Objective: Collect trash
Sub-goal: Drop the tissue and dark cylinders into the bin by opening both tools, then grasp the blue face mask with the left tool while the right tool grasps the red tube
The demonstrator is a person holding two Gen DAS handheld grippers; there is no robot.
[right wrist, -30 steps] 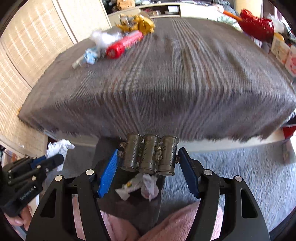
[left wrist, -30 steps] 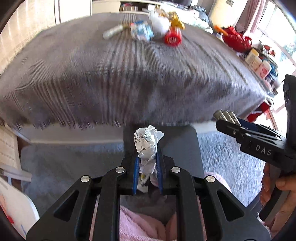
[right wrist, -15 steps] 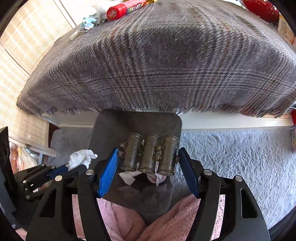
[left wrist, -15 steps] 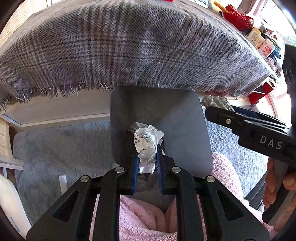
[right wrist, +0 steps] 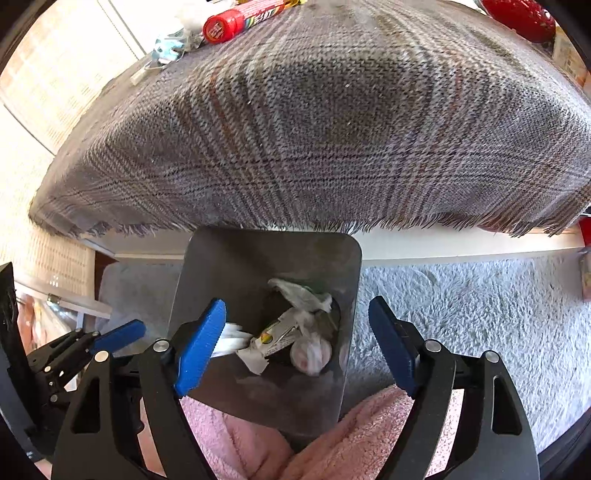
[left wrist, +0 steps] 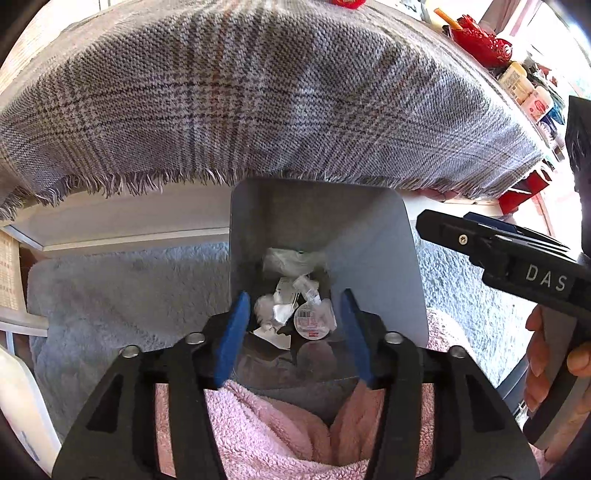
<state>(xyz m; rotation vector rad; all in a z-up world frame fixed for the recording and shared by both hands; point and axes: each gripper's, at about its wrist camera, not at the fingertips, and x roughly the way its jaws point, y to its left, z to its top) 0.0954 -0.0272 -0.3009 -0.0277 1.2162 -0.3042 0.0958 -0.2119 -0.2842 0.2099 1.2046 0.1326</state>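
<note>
Now both grippers — left gripper (left wrist: pixel 293 314), right gripper (right wrist: pixel 297 332) — have just opened (empty) above the bin (right wrist: pixel 229 266).

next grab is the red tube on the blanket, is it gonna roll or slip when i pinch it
The red tube looks round with a flat cap, so it will probably roll sideways if nudged. It lies on the woven blanket, which should damp rolling somewhat. Its printed surface looks glossy, so it may slip; pinching across the middle seems safest.

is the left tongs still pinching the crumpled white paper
No: the left tongs have just been opening, with nothing between their blue pads, and crumpled white paper lies in the grey metal bin below.
</note>
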